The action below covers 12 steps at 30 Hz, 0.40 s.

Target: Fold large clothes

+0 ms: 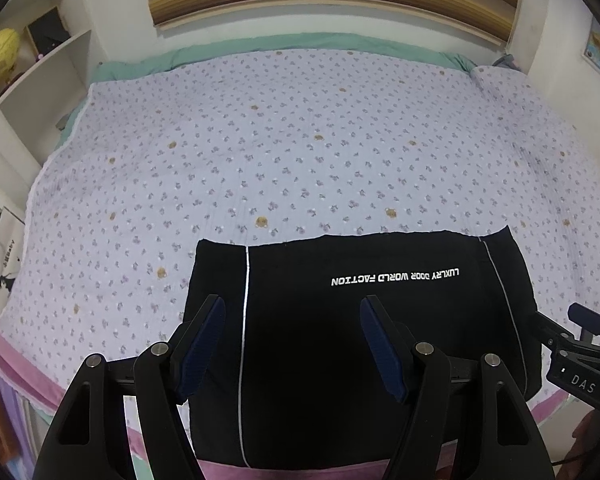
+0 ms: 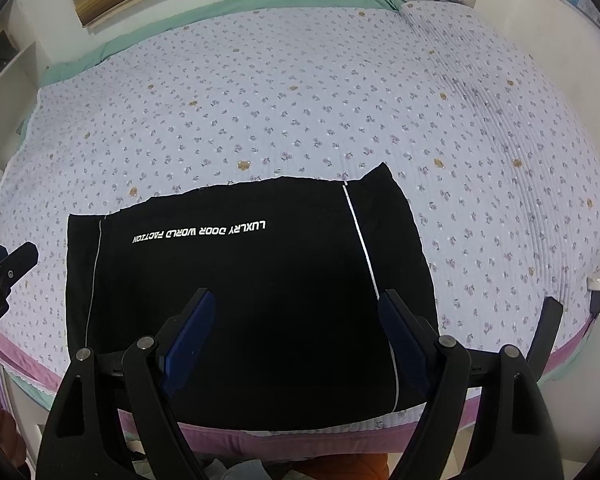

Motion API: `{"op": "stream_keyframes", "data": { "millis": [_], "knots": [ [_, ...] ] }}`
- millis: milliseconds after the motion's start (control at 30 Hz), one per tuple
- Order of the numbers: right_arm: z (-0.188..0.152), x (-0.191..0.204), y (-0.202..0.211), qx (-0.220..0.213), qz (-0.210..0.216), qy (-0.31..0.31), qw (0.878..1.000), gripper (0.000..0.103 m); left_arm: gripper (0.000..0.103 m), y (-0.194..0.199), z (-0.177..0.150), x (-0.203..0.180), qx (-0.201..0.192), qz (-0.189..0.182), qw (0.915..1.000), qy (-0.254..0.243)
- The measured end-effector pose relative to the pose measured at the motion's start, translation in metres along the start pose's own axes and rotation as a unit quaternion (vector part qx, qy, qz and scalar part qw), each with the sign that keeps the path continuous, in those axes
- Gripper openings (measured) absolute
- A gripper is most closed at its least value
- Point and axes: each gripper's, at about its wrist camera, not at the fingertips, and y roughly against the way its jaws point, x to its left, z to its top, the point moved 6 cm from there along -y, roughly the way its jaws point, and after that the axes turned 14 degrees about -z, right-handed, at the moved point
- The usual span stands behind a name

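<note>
- Lilac floral bedspread [image 1: 300, 140] is filling my left wrist view; the folded black garment [image 1: 340, 320] is lying at its near edge, and my left gripper [image 1: 292, 340] is hovering over it, fingers spread, gripping nothing.
- Right wrist view: my right gripper [image 2: 296, 328] is likewise hanging released above the garment's right half.

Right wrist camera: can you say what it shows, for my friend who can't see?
A folded black garment with white lettering lies flat at the near edge of a bed with a flowery lilac bedspread. The open right gripper hovers over it, holding nothing.
</note>
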Motion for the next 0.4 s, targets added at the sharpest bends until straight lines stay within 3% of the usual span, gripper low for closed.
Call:
{"op": "stream_keyframes", "data": {
  "millis": [200, 400],
  "knots": [
    [0.0016, 0.0045, -0.0011, 0.000, 0.001, 0.008, 1.000, 0.085, 0.071, -0.0018, 0.0006, 0.0044, 0.000, 0.003, 1.0000, 0.005],
    [0.0044, 0.0074, -0.0036, 0.002, 0.003, 0.007, 1.000, 0.085, 0.071, 0.0071, 0.0054, 0.0079, -0.030, 0.030, 0.9990, -0.016]
  ]
}}
